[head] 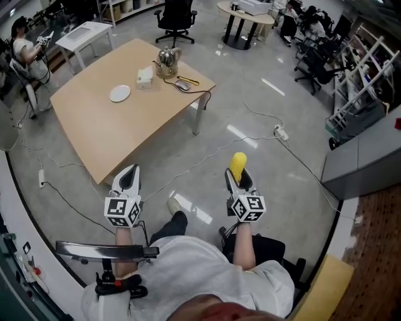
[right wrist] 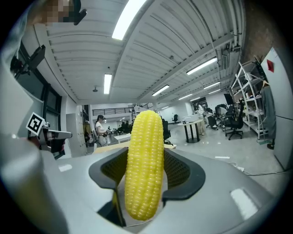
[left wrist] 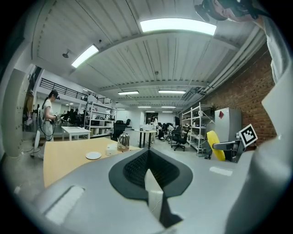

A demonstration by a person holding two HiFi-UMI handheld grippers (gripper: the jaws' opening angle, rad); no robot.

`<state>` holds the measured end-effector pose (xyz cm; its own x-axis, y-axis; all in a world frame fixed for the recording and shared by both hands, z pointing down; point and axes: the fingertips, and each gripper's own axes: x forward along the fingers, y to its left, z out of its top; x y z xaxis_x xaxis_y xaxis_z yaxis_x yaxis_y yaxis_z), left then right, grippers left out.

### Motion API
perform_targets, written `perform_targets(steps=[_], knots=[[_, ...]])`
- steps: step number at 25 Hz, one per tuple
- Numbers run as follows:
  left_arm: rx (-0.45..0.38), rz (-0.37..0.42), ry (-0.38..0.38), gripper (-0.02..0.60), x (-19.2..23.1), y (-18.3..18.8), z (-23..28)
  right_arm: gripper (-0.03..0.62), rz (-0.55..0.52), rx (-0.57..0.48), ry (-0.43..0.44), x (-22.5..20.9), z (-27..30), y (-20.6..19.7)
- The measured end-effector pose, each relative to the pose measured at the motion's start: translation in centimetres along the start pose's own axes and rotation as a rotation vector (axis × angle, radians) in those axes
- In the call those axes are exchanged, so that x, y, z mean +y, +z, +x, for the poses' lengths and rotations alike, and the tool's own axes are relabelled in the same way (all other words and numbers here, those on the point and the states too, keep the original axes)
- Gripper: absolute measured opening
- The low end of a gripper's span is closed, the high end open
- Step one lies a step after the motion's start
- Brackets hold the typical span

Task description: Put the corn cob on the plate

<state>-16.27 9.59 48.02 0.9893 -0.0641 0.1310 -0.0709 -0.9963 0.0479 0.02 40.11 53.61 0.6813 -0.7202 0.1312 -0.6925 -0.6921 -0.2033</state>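
Observation:
My right gripper (head: 240, 177) is shut on a yellow corn cob (head: 237, 164), which sticks out past the jaw tips over the floor. In the right gripper view the corn cob (right wrist: 145, 162) stands upright between the jaws of the right gripper (right wrist: 146, 176). A small white plate (head: 119, 93) lies on the wooden table (head: 106, 122), far ahead and to the left; the plate (left wrist: 93, 155) also shows in the left gripper view. My left gripper (head: 128, 178) is shut with nothing in it, held near the table's front corner; its jaws (left wrist: 149, 171) meet.
On the table's far end stand a white box (head: 145, 77), a glass kettle (head: 167, 61) and a cable (head: 194, 93). Cables and a power strip (head: 281, 132) cross the floor. Office chairs, a round table (head: 245, 17) and a seated person (head: 26, 50) lie beyond.

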Motion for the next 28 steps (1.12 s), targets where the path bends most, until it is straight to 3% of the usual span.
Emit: perform_targets(steps=[14,28], knots=[[0.026,-0.014,-0.062,0.020,2.9,1.6,12.2,0.247,0.008,0.030,-0.029,-3.9,9.6,2.4],[-0.031,-0.059,-0.001,0.020,9.4,3.2,18.3,0.247,-0.055,0.027,0.037,-3.3,20.1,6.4]])
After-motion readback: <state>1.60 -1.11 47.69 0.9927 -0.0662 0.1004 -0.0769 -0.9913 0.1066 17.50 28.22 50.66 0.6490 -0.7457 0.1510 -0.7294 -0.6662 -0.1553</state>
